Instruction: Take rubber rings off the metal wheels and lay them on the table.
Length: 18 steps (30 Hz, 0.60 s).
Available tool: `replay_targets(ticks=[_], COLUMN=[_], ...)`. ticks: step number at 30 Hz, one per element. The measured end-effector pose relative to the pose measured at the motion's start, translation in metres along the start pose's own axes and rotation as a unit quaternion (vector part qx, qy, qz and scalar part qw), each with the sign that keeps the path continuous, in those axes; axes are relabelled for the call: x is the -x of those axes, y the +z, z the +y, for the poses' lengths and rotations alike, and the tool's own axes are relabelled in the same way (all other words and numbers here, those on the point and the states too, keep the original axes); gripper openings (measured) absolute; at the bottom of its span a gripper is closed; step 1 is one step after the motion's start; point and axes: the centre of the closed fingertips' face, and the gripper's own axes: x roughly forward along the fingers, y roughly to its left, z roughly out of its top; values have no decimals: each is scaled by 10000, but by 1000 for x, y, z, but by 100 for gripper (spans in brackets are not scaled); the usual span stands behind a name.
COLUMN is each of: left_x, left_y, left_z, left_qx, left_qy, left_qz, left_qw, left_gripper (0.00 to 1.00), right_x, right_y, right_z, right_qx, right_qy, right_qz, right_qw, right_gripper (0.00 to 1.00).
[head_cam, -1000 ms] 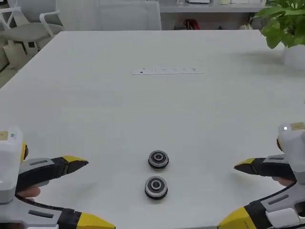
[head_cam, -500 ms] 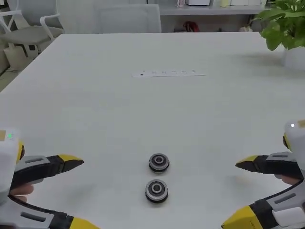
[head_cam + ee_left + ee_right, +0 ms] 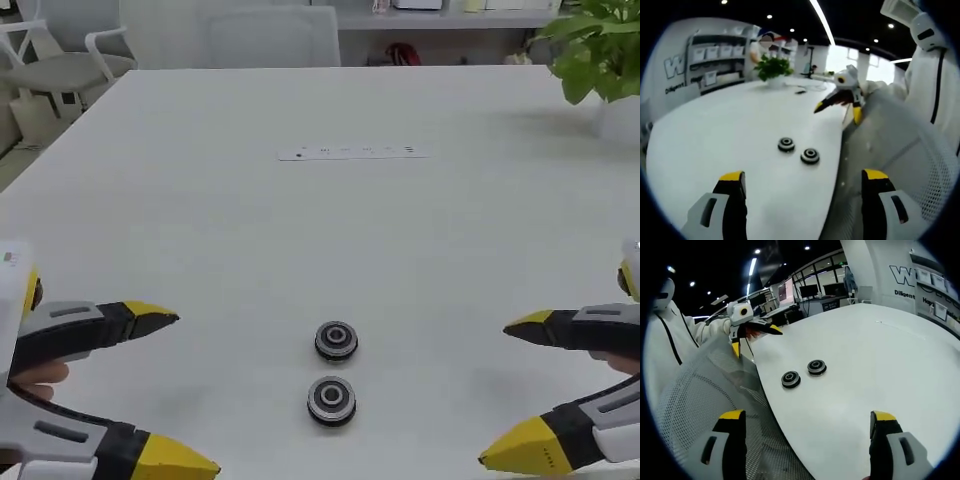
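One metal wheel (image 3: pixel 336 340) lies flat on the white table (image 3: pixel 320 230), close to the near edge and about at the middle of that edge. A second metal wheel (image 3: pixel 331 399) lies just beside it, still closer to the near edge. The two are not touching. Each wheel has a dark rubber ring (image 3: pixel 312 400) around its rim.

The left gripper (image 3: pixel 180 392) is over the near edge, on the left side of the wheels. Its two yellow-tipped jaws stand wide apart and there is nothing between them. The right gripper (image 3: pixel 505 392) is over the same edge on the right side, and its jaws are also wide apart and hold nothing. Both grippers point inward to the wheels but are well apart from them. In the left gripper view the two wheels lie on the table beyond the jaws, with the right gripper farther behind them.

A flat white socket strip (image 3: pixel 345 152) sits in the table toward the far edge, about at its middle. A green plant (image 3: pixel 590 45) stands at the far right corner. A white chair (image 3: pixel 60 60) stands beyond the far left corner.
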Motion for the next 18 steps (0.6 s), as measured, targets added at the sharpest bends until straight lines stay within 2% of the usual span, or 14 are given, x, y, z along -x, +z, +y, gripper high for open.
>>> replay_targets(ticks=[10, 18], left_x=[-4, -13], left_y=[20, 48], left_z=[6, 8], left_qx=[-312, -618], left_qy=[-67, -154], left_qz=[-55, -217], left_qw=[9995, 9977], left_gripper=[96, 93], right_x=[4, 7], right_y=[7, 20], right_z=[1, 0], right_qx=[115, 82], right_qy=[-36, -15], right_qz=[-47, -249], right_qw=[9999, 9997], right_gripper=[99, 98])
